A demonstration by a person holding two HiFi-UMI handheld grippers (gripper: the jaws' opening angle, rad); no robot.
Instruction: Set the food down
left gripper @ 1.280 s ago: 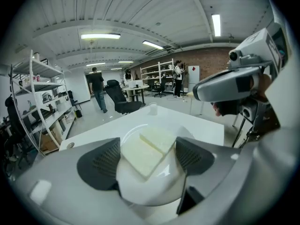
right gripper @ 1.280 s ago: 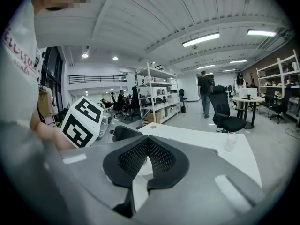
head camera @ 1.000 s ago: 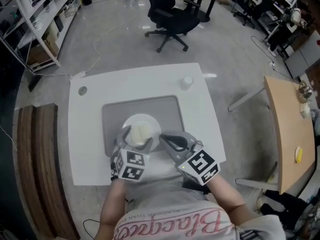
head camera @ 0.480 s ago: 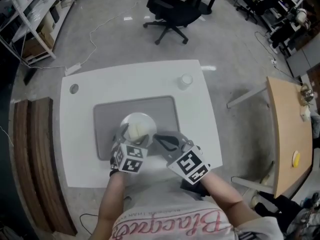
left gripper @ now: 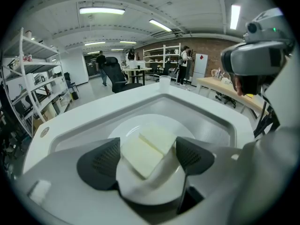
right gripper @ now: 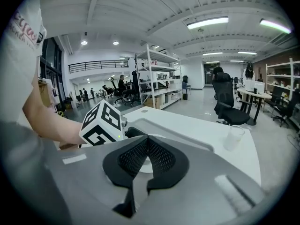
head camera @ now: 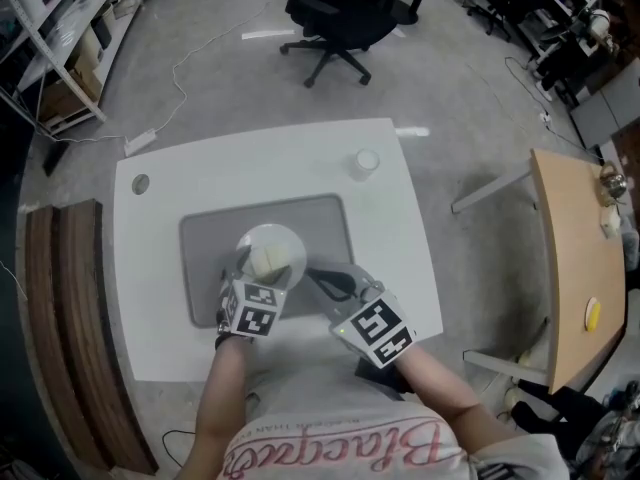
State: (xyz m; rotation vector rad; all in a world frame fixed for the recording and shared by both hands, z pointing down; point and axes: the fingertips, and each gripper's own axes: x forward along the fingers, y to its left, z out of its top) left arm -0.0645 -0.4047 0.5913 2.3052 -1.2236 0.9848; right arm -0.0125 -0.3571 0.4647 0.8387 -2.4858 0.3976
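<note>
Left gripper view, left gripper (left gripper: 149,157) clasps plate (left gripper: 151,191), near rim hidden, food (left gripper: 157,138) atop

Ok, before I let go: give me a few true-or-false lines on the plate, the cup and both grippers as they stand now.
1. The food lies on a white plate. True.
2. The left gripper grips that plate. True.
3. The right gripper has its jaws wide apart. False: they are together, with nothing between them.
4. A clear cup stands on the white table, off the grey tray. True.
5. The plate is beside the tray, over bare table. False: it is over the tray.
</note>
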